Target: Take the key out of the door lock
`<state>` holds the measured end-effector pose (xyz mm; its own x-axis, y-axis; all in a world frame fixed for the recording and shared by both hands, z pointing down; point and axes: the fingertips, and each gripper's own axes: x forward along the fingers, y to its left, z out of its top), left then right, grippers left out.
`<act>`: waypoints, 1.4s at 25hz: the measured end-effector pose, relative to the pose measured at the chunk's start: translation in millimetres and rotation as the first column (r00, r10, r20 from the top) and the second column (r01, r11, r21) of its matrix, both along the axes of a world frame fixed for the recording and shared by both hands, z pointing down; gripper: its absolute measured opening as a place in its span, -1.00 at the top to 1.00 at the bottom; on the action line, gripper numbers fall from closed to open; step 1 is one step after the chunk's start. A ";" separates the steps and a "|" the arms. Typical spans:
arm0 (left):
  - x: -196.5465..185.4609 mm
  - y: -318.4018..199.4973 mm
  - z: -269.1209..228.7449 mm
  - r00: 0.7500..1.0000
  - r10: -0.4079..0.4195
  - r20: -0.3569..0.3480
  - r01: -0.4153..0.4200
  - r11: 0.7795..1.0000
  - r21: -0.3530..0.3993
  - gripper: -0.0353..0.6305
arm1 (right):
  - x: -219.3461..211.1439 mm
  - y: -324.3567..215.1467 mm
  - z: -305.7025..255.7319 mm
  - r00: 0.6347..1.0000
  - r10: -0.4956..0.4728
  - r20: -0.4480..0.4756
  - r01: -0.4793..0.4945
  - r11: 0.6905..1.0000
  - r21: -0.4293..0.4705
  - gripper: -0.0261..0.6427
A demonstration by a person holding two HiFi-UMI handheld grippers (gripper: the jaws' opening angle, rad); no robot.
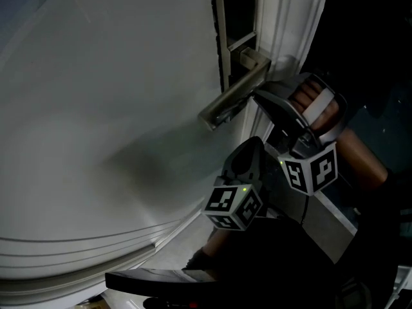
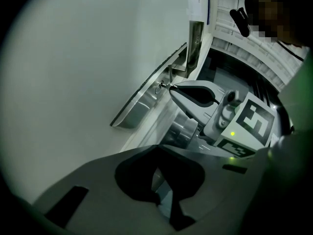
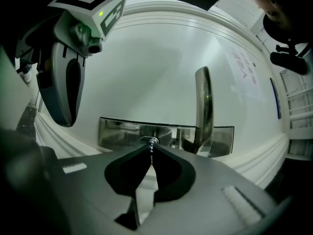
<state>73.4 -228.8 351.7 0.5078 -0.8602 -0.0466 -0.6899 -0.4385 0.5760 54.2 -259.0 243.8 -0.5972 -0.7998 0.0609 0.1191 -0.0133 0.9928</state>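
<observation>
Right claw (image 3: pixel 150 151) pinches key (image 3: pixel 150 142), tips closed on it right at lock cylinder. Cylinder sits in metal plate (image 3: pixel 117 133) on white door (image 3: pixel 156 67). Key at keyhole, just left of lever handle (image 3: pixel 204 102); how deep in lock, cannot tell. Left claw (image 2: pixel 157 148) pressed together, nothing between tips, held just beside right one, apart from door. Hand (image 1: pixel 310 96) wraps right gripper's grip.

Your pictures are dim and greyish, with a soft shadow on the door (image 1: pixel 96 76). Both gripper views bend and blacken at their edges.
</observation>
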 end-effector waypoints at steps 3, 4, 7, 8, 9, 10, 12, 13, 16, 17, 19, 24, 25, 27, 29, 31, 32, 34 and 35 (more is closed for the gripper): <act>-3.6 0.8 0.9 1.000 -0.011 -0.001 0.011 1.000 -0.005 0.89 | 0.3 0.0 -0.3 1.000 0.000 0.000 0.000 1.000 0.002 0.89; -4.3 1.4 1.3 1.000 -0.012 -0.001 0.012 1.000 -0.010 0.89 | 0.2 0.0 -0.5 1.000 0.001 0.001 -0.001 1.000 0.003 0.89; -4.6 3.3 2.0 1.000 -0.012 -0.002 0.012 1.000 -0.019 0.89 | -0.2 0.1 -0.8 1.000 0.002 0.003 -0.002 1.000 0.006 0.89; -4.4 3.7 2.0 1.000 -0.012 -0.002 0.012 1.000 -0.019 0.89 | -0.4 0.2 -0.8 1.000 0.002 0.003 -0.002 1.000 0.006 0.89; -4.3 4.1 2.1 1.000 -0.012 -0.003 0.012 1.000 -0.019 0.89 | -0.5 0.2 -0.7 1.000 0.002 0.002 -0.002 1.000 0.007 0.89; -4.1 4.3 2.1 1.000 -0.011 -0.004 0.011 1.000 -0.020 0.89 | -0.5 0.2 -0.6 1.000 0.002 0.002 -0.002 1.000 0.007 0.89; -4.6 4.2 2.5 1.000 -0.013 -0.005 0.013 1.000 -0.020 0.89 | -0.3 0.0 -0.5 1.000 0.002 0.001 -0.002 1.000 0.009 0.89; -5.2 3.9 2.8 1.000 -0.015 -0.005 0.015 1.000 -0.017 0.89 | -0.2 -0.1 -0.4 1.000 0.003 0.001 -0.003 1.000 0.010 0.89; -5.4 4.0 2.4 1.000 -0.013 -0.008 0.013 1.000 -0.020 0.89 | -0.3 -0.2 -0.5 1.000 0.004 0.000 -0.004 1.000 0.012 0.89; -5.3 4.1 2.4 1.000 -0.012 -0.008 0.012 1.000 -0.022 0.89 | -0.4 -0.1 -0.6 1.000 0.004 -0.001 -0.004 1.000 0.013 0.89; -5.4 4.0 2.7 1.000 -0.012 -0.009 0.012 1.000 -0.023 0.89 | -0.5 0.1 -0.3 1.000 0.004 -0.001 -0.004 1.000 0.013 0.89; -5.8 2.7 3.0 1.000 -0.014 -0.009 0.014 1.000 -0.023 0.89 | -0.6 0.1 -0.4 1.000 -0.004 -0.006 0.004 1.000 0.017 0.89; -5.5 2.6 3.1 1.000 -0.013 -0.009 0.013 1.000 -0.024 0.89 | -0.6 0.1 -0.5 1.000 -0.005 -0.007 0.005 1.000 0.018 0.89; -5.3 2.2 3.6 1.000 -0.013 -0.008 0.012 1.000 -0.024 0.89 | -0.7 0.2 -0.6 1.000 -0.006 -0.008 0.006 1.000 0.020 0.89; -5.7 1.7 4.1 1.000 -0.013 -0.007 0.013 1.000 -0.024 0.89 | -0.6 0.2 -0.4 1.000 -0.009 -0.008 0.009 1.000 0.022 0.89; -6.3 1.2 4.9 1.000 -0.015 -0.007 0.015 1.000 -0.026 0.89 | -0.5 0.3 -0.3 1.000 -0.010 -0.009 0.010 1.000 0.023 0.89; -6.7 0.7 5.4 1.000 -0.017 -0.006 0.017 1.000 -0.025 0.89 | -0.5 0.4 -0.3 1.000 -0.011 -0.009 0.011 1.000 0.024 0.89; -7.0 -0.1 5.7 1.000 -0.019 -0.005 0.019 1.000 -0.021 0.89 | -0.5 0.4 -0.4 1.000 -0.012 -0.013 0.012 1.000 0.029 0.89; -6.7 -0.3 5.7 1.000 -0.019 -0.005 0.019 1.000 -0.020 0.89 | -0.4 0.4 -0.3 1.000 -0.012 -0.016 0.012 0.999 0.032 0.89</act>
<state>66.7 -229.1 357.3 0.4913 -0.8704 -0.0319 -0.6947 -0.4137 0.5884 53.8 -258.6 243.5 -0.6058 -0.7943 0.0447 0.1345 -0.0469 0.9898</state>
